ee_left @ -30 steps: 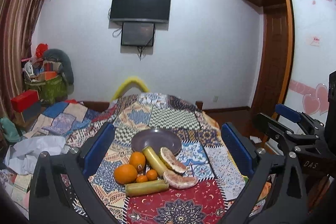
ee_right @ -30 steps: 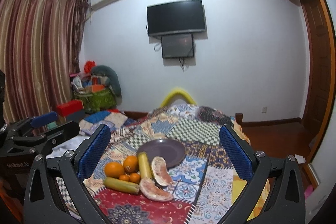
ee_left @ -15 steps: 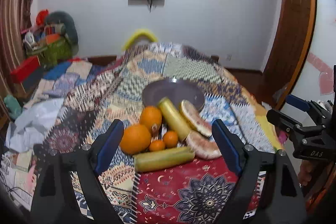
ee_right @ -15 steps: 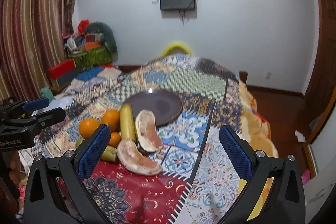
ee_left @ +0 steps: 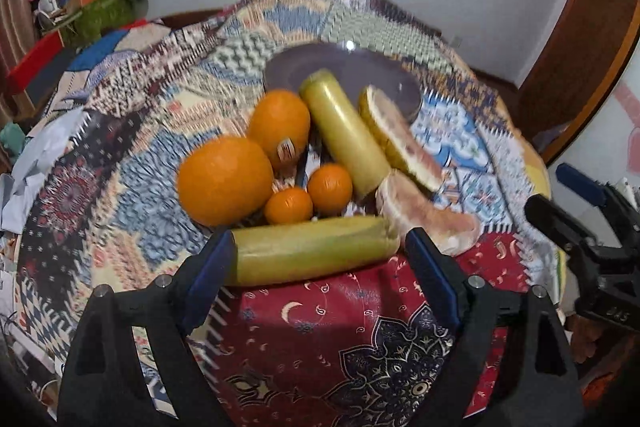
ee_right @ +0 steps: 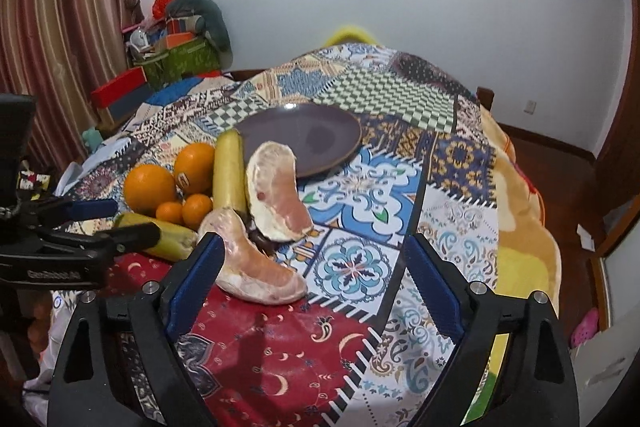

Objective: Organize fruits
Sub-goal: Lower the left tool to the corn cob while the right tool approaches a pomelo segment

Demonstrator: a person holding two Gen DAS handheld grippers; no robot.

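Both grippers have come down toward the fruit pile since the earlier frames, and the wall screen has slid to the top edge of both views. The left gripper [ee_left: 316, 255] has had its jaws closing a little, and they now stand open around the near yellow-green stick [ee_left: 310, 253], which lies crosswise between the blue pads; whether the pads touch its ends I cannot tell. The right gripper [ee_right: 312, 263] has also just been narrowing its jaws, which remain open, with only the tip of the near pomelo segment [ee_right: 256, 267] beside its left pad and nothing gripped.

The step in hand looks like a first pick. To do it well, the left gripper should probably turn so the pads close across the stick's width rather than along its length (an end-to-end grip could let it slip). It should also lift clear of the two small oranges [ee_left: 308, 193] that sit just behind the stick.

The one container is the dark plate [ee_right: 320, 135] behind the pile, on the patchwork cloth [ee_right: 360, 187]. It holds nothing; the far stick [ee_left: 344, 131] and the far pomelo segment [ee_right: 276, 195] only overlap its near rim. The two large oranges [ee_left: 248, 159] lie off it on the cloth.
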